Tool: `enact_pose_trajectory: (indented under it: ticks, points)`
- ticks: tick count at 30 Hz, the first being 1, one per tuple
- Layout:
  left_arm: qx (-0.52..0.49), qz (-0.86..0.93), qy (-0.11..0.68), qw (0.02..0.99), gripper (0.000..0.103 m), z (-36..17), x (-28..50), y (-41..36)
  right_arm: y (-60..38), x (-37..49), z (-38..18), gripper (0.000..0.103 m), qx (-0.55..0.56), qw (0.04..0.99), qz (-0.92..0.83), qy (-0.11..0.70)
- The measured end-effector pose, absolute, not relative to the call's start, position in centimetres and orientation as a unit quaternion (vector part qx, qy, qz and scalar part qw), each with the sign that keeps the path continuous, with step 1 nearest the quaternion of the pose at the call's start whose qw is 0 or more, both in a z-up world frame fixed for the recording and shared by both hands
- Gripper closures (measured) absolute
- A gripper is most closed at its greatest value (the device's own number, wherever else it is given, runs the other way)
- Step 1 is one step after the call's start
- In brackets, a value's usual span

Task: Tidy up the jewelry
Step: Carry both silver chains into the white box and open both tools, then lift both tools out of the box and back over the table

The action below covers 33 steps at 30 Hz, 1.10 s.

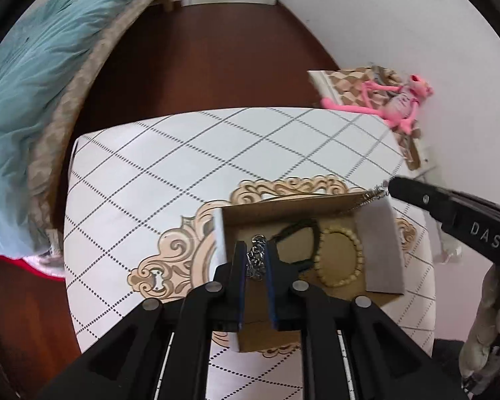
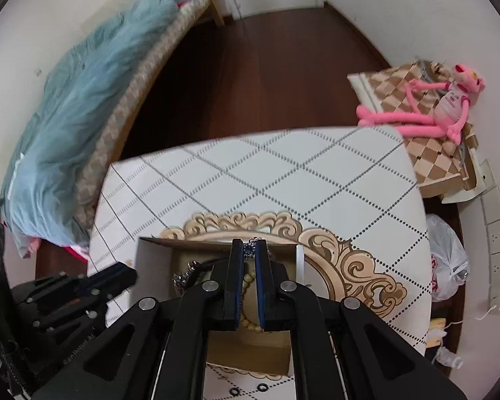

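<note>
An open cardboard box [image 1: 316,206] is sitting on the table [image 1: 170,166], over the gold ornament printed near the table's near edge. The left gripper [image 1: 256,250] is reaching into the left part of the box, and its jaws are pinching a silver chain [image 1: 257,260], which is hanging between the blue pads. Beside it, on the box floor, a dark bracelet [image 1: 300,233] and a beaded cream bracelet [image 1: 341,256] are lying (they are touching each other). The right gripper [image 2: 249,253] is hovering over the far wall of the box, its jaws nearly pressed together and nipping a thin glittery chain [image 2: 250,245] at the tips. A pink plush toy [image 2: 443,106] is resting beyond the table's far right corner.
</note>
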<state>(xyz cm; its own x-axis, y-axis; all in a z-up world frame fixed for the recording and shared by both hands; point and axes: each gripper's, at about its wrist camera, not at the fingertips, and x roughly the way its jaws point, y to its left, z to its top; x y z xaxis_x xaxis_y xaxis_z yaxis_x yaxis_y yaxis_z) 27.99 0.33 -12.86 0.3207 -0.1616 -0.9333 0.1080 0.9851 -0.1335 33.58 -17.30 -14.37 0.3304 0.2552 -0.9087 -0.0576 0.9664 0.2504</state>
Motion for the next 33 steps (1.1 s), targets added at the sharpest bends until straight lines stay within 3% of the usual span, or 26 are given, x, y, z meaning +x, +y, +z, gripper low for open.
enact_pose_trajectory:
  ticks: [5, 7, 8, 9, 11, 13, 14, 15, 25, 33]
  points:
    - [-0.022, -0.039, 0.57, 0.82, 0.089, -12.6, 28.1, 1.4, -17.8, 33.9, -15.4, 0.093, 0.085, 0.796, 0.087, 0.593]
    - [-0.016, -0.02, 0.571, 0.821, 0.069, -12.6, 28.2, 1.7, -18.0, 33.6, -15.3, 0.075, 0.075, 0.799, 0.083, 0.591]
    - [-0.008, -0.001, 0.57, 0.822, 0.043, -12.6, 28.1, 1.9, -18.0, 33.4, -15.1, 0.053, 0.07, 0.801, 0.079, 0.59]
    - [-0.004, 0.009, 0.566, 0.824, 0.026, -12.4, 28.0, 2.1, -17.9, 33.1, -15.0, 0.037, 0.061, 0.804, 0.075, 0.587]
    - [-0.002, 0.016, 0.562, 0.827, 0.024, -12.5, 27.6, 2.4, -17.6, 32.3, -14.8, 0.033, 0.039, 0.809, 0.067, 0.582]
    - [-0.001, 0.022, 0.569, 0.822, 0.023, -12.9, 27.1, 2.5, -17.5, 31.2, -15.0, 0.023, 0.019, 0.809, 0.055, 0.584]
    - [0.0, 0.025, 0.571, 0.821, 0.017, -13.2, 26.7, 2.5, -17.4, 30.4, -15.4, 0.01, 0.013, 0.809, 0.051, 0.586]
    - [0.002, 0.027, 0.572, 0.82, 0.01, -13.6, 26.2, 2.5, -17.4, 29.9, -15.7, 0.006, 0.009, 0.808, 0.047, 0.587]
    - [0.006, 0.037, 0.557, 0.83, 0.006, -14.0, 22.2, 1.8, -17.7, 24.9, -17.5, 0.005, 0.005, 0.812, 0.024, 0.584]
    - [0.012, 0.032, 0.533, 0.846, 0.006, -11.3, 18.7, 1.5, -17.6, 21.2, -15.0, 0.005, 0.006, 0.829, 0.02, 0.558]
